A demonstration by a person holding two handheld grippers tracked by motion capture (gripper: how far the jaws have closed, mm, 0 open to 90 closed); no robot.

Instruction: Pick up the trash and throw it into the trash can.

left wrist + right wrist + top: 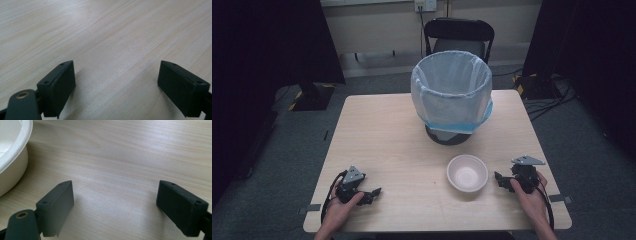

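Observation:
A white bowl (467,173) sits empty on the wooden table (382,135), toward the front right. Behind it stands a dark bin lined with a white and blue bag (452,95). My right gripper (501,181) rests low on the table just right of the bowl, jaws wide apart with only bare wood between them (116,202); the bowl's rim (12,150) shows at that view's left edge. My left gripper (373,193) lies near the front left of the table, open as well, with nothing between its jaws (116,82).
A black chair (459,37) stands behind the table's far edge. Dark curtains hang at both sides, and cables lie on the grey floor (547,100) at the right. Small tape marks sit at the table's front corners.

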